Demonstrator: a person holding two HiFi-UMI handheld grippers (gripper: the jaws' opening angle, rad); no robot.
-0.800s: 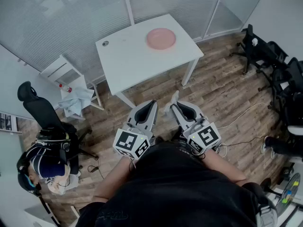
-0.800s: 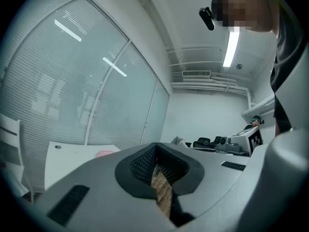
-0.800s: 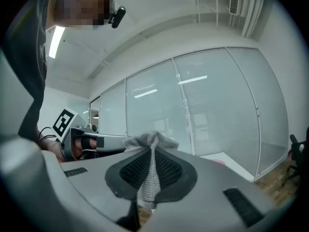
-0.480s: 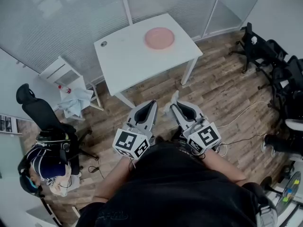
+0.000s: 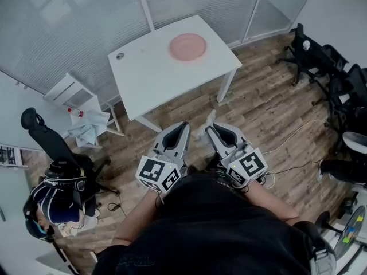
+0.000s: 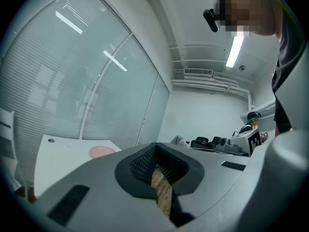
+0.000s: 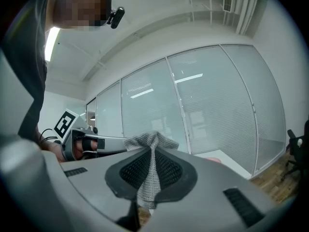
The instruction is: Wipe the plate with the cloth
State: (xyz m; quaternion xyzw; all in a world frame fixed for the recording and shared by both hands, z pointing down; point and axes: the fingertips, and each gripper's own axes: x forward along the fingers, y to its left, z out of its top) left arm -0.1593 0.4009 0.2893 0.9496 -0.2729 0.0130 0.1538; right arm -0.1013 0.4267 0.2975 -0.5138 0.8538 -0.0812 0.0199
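A pink plate [image 5: 187, 46] lies on the far side of a white table [image 5: 155, 79]; it also shows as a pink patch in the left gripper view [image 6: 100, 152]. Both grippers are held close to the person's body, well short of the table. My right gripper [image 5: 213, 129] [image 7: 150, 178] is shut on a grey woven cloth [image 7: 150, 146], whose pale end pokes out past the jaws [image 5: 207, 125]. My left gripper [image 5: 182, 126] [image 6: 159, 178] is shut with nothing between its jaws; only wooden floor shows past them.
A small round fitting [image 5: 120, 55] sits at the table's far left corner. To the left stand a low white stand with a blue rag [image 5: 86, 125], a black office chair [image 5: 40, 133] and a seated person [image 5: 54, 202]. Black chairs [image 5: 327, 62] and floor cables [image 5: 292, 136] are at right.
The table and plate sit slightly further left in the head view, as the camera has shifted. Both grippers keep their place near the body, still shut.
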